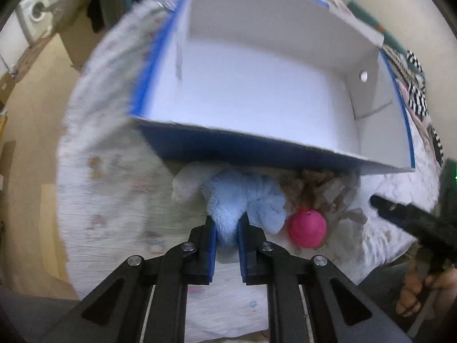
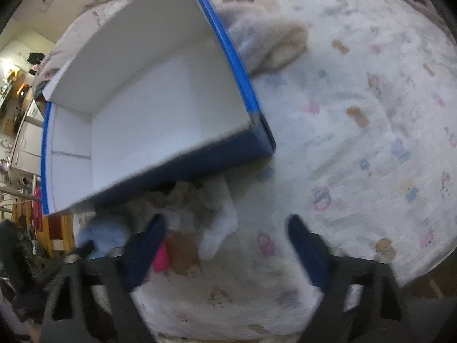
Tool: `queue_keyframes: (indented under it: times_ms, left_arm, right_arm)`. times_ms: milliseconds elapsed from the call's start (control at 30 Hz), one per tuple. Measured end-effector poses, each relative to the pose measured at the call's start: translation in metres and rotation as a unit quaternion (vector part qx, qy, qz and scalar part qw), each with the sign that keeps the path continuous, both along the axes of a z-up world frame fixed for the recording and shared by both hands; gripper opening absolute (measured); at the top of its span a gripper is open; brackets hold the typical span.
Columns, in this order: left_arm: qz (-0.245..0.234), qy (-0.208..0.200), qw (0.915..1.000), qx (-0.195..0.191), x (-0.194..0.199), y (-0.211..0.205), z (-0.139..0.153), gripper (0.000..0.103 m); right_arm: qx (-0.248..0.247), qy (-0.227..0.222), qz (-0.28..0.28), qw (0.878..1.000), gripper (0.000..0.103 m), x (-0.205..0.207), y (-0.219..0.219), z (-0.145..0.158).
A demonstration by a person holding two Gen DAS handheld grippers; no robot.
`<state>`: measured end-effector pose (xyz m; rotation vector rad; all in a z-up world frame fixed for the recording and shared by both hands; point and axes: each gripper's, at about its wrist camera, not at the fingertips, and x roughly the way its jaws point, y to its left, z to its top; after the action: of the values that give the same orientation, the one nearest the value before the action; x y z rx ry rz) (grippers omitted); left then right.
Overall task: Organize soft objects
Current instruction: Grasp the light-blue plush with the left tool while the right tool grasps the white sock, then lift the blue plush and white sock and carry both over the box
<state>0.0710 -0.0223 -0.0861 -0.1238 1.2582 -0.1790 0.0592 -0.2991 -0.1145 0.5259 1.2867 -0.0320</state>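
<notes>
A light blue plush toy (image 1: 251,197) lies on the patterned bedsheet just in front of a blue box (image 1: 242,148) with a white inside. My left gripper (image 1: 227,223) is shut on one fluffy limb of it. Beside it are a white plush piece (image 1: 185,184), a pink ball (image 1: 307,228) and a brown-grey fluffy toy (image 1: 322,188). My right gripper (image 2: 225,228) stands open above the white plush leg (image 2: 220,234), without its pads touching it. The pink ball (image 2: 160,257) shows by its left finger. The blue plush (image 2: 102,234) is at the lower left.
The blue box (image 2: 200,157) stands tilted on the sheet (image 2: 357,143), its near wall over the toys. A beige fluffy item (image 2: 271,40) lies beyond the box's right side. A black-and-white striped cloth (image 1: 417,85) is at the far right. The bed edge drops off on the left.
</notes>
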Motion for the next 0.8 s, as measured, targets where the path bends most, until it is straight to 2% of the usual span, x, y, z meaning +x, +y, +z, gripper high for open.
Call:
queue_keyframes:
  times_ms: [133, 233, 300, 333, 400, 600, 800]
  left_arm:
    - [0.030, -0.019, 0.9992, 0.019, -0.008, 0.021, 0.010, 0.012]
    - [0.036, -0.028, 0.9979, 0.045, -0.008, 0.033, 0.012, 0.012]
    - [0.040, -0.029, 0.9971, 0.058, -0.011, 0.041, 0.010, 0.012]
    - [0.042, -0.027, 0.9970, 0.058, -0.013, 0.047, 0.011, 0.012]
    - [0.051, -0.021, 0.9971, 0.052, -0.011, 0.051, 0.009, 0.012]
    - [0.053, -0.020, 0.9972, 0.048, -0.013, 0.053, 0.011, 0.012]
    - [0.052, -0.042, 0.9950, 0.074, -0.018, 0.047, 0.015, 0.012]
  right_arm:
    - [-0.003, 0.029, 0.019, 0.999, 0.070, 0.003, 0.009, -0.015]
    - [-0.024, 0.040, 0.049, 0.998, 0.046, 0.010, 0.023, -0.022]
    - [-0.025, 0.051, 0.062, 0.996, 0.024, 0.011, 0.029, -0.029]
    - [-0.029, 0.052, 0.068, 0.996, 0.019, 0.011, 0.031, -0.030]
    - [-0.046, 0.040, 0.074, 0.995, 0.014, 0.008, 0.033, -0.025]
    - [-0.060, 0.010, 0.074, 0.995, 0.014, -0.005, 0.033, -0.008]
    - [-0.071, -0.014, 0.071, 0.995, 0.014, -0.013, 0.025, 0.007]
